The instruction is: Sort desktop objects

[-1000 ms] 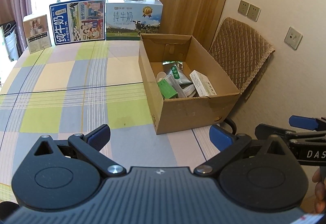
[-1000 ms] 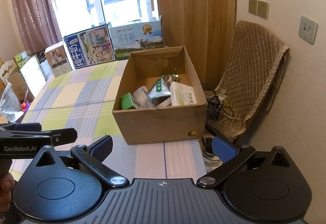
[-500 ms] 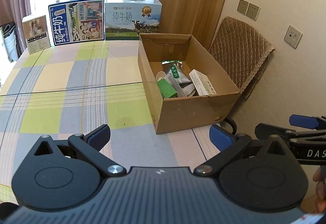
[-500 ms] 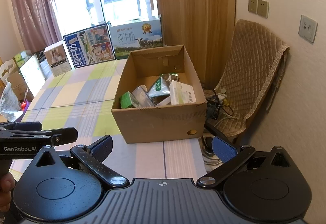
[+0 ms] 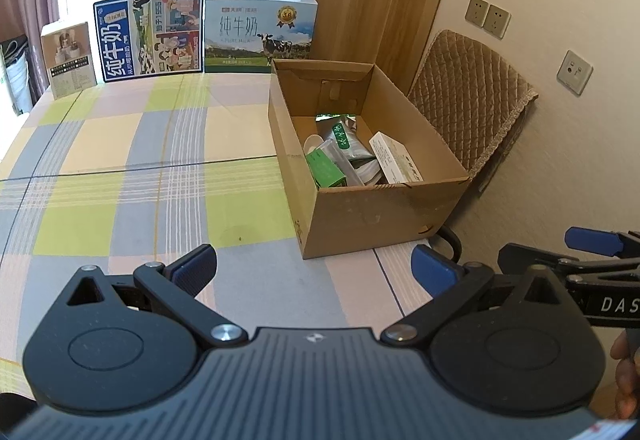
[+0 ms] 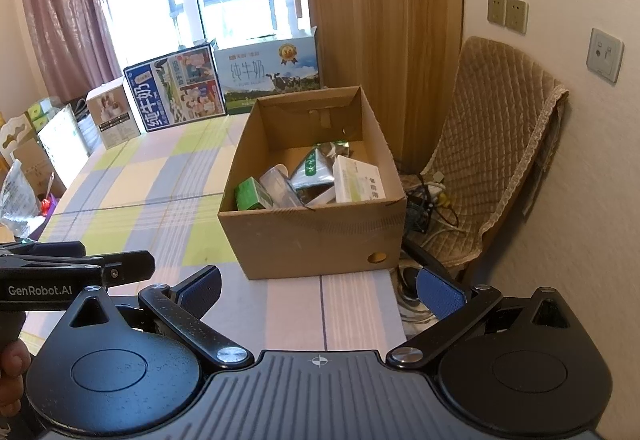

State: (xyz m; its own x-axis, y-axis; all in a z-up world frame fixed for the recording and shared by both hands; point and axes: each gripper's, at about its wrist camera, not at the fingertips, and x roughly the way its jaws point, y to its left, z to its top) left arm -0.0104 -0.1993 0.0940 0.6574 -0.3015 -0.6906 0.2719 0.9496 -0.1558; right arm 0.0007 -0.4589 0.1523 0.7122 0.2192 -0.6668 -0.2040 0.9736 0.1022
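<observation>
Along the far left edge of the checked pastel worktop [image 5: 120,160] stood a small beige carton [image 5: 69,60], then a blue printed milk carton [image 5: 150,36], then a white and green milk carton with a cow picture [image 5: 260,36], all upright in a row before the window. Nearer, the left claw [image 5: 314,268] hung above the worktop with its blue-padded jaws spread wide and nothing between them. Ahead of it and a little to its right, apart from the fingers, sat the open brown cardboard box [image 5: 376,212] near the worktop's right edge. Inside lay a green packet [image 5: 326,172] against the left wall, a clear plastic tube [image 5: 344,164] beside it, a silver pouch with a green label [image 5: 346,138] toward the back, and a white printed carton [image 5: 394,160] leaning at the right.

From the right wrist view, the right claw [image 6: 318,290] was likewise wide open and empty, over the near edge of the worktop, with the box straight ahead of it and clear of both pads. To the right of the box stood a chair draped in a quilted tan cover [image 6: 500,160] against the cream wall.
</observation>
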